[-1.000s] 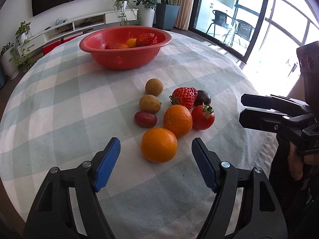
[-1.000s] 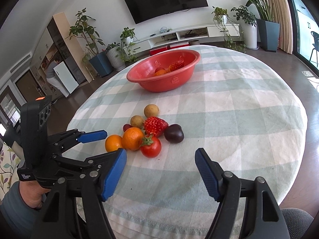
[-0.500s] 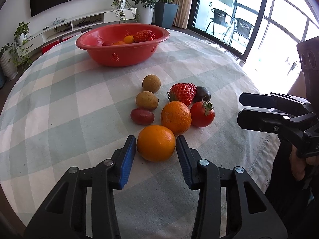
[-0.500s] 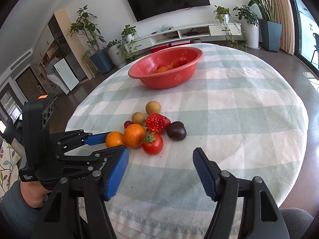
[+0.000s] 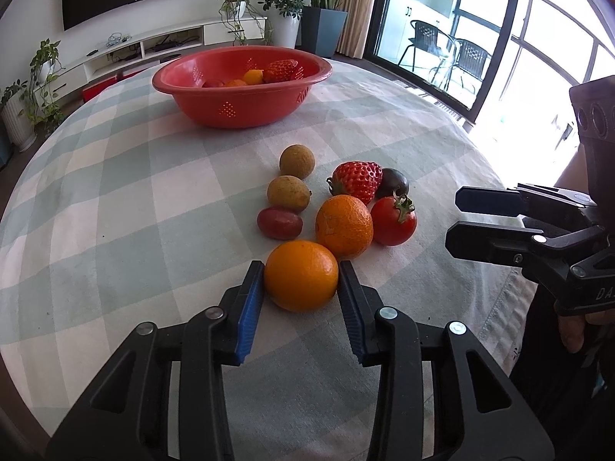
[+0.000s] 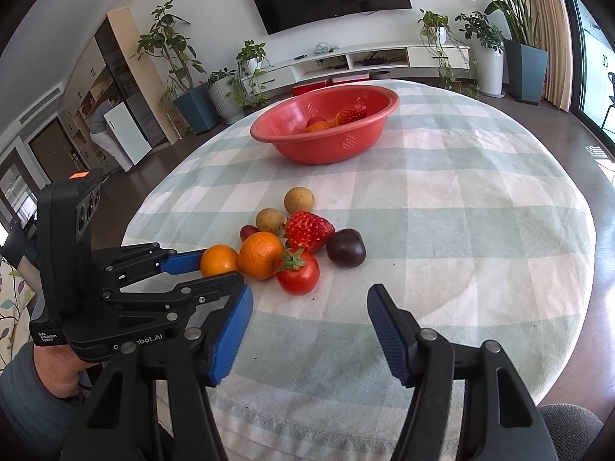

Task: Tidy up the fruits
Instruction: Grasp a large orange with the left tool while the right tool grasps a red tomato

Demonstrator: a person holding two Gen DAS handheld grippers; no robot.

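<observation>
My left gripper [image 5: 301, 277] is shut on a smooth orange [image 5: 301, 276] that rests on the checked tablecloth [image 5: 115, 207]; it also shows in the right wrist view [image 6: 219, 260]. Behind it lie a rough orange [image 5: 344, 226], a tomato [image 5: 394, 221], a strawberry [image 5: 357, 180], a dark plum [image 5: 393, 182], a small red fruit [image 5: 279, 223] and two brown longans [image 5: 289, 193] [image 5: 296, 161]. The red basket [image 5: 242, 88] at the far side holds a strawberry and small fruits. My right gripper [image 6: 309, 307] is open and empty, just short of the tomato [image 6: 298, 272].
The round table's edge [image 6: 557, 365] curves close on the right. The right gripper's body [image 5: 538, 238] reaches in from the right of the left wrist view. A TV, a low shelf and potted plants stand beyond the table.
My left gripper moved forward and closed its jaws onto the smooth orange. The right gripper edged slightly nearer the fruit pile and stays open.
</observation>
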